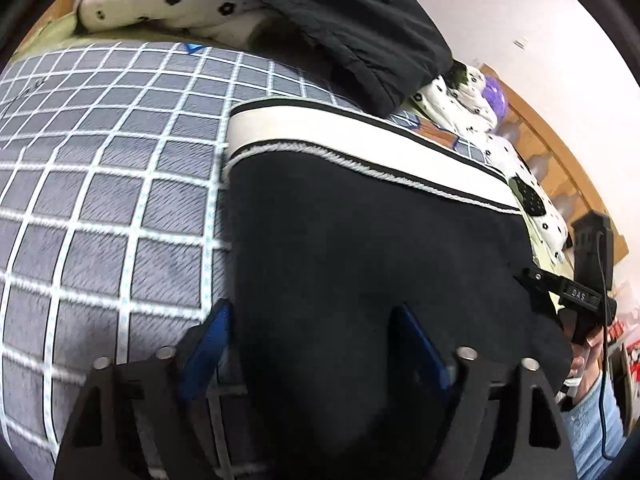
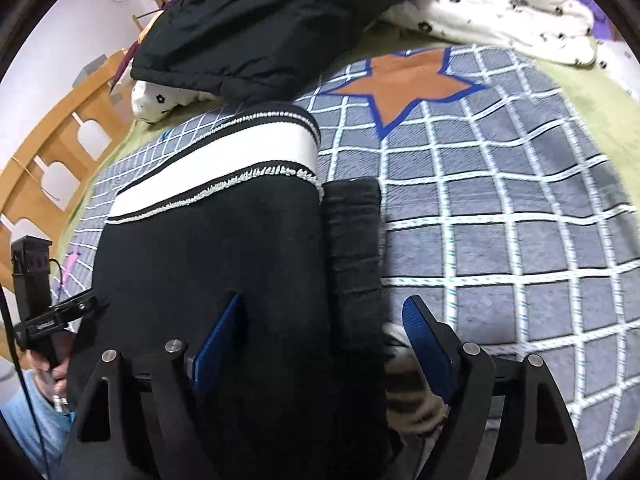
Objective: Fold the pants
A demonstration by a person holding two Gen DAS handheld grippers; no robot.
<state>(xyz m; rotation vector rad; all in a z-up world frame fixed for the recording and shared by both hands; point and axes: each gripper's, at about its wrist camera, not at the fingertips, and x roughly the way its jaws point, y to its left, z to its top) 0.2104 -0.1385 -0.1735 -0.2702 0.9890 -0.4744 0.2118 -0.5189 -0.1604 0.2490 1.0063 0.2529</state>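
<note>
The black pants with a white waistband lie folded on the grey checked blanket. My left gripper is open, its blue pads either side of the near fabric edge. In the right wrist view the pants show the white waistband and a folded black leg alongside. My right gripper is open around the near end of the pants. Each gripper appears in the other's view, the right one at the far right and the left one at the far left.
A black jacket and a white flower-print quilt lie at the far side of the bed. An orange star patch marks the blanket. A wooden headboard runs along the bed's side.
</note>
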